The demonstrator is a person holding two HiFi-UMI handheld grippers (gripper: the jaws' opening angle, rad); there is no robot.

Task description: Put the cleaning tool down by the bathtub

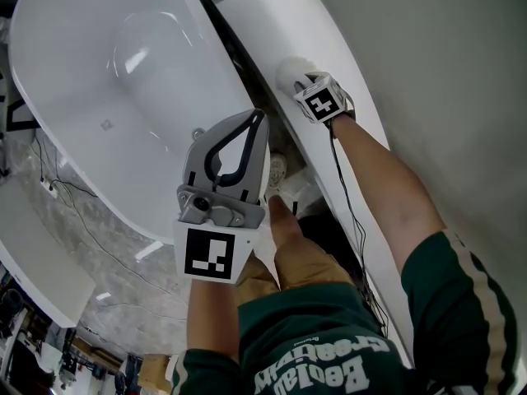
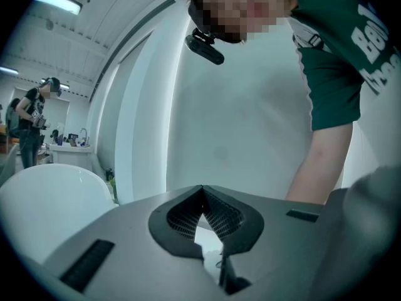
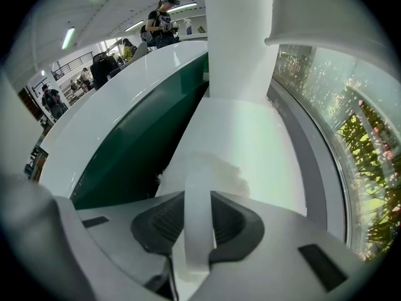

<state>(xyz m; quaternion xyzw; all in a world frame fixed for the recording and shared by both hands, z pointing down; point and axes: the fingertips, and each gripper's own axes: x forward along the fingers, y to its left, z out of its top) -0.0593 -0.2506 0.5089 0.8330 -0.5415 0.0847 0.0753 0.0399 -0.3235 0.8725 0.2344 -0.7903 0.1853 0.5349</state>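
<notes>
My right tongs (image 1: 303, 87), at one o'clock, clamp the white handle of a fluffy cleaning tool (image 3: 210, 169) beside the bathtub (image 1: 99, 81), while my left tongs (image 1: 260, 120) are pressed together, empty.

White bathtub (image 1: 90, 64); white cleaning tool (image 3: 199, 212); grey left gripper (image 1: 259, 123), blk/wht square marker; green shirt (image 1: 313, 336), wht lettering.

We see the white tool (image 3: 213, 171), fluffy head forward, handle clamped in the right gripper (image 3: 199, 221), beside the white bathtub (image 1: 107, 81).
</notes>
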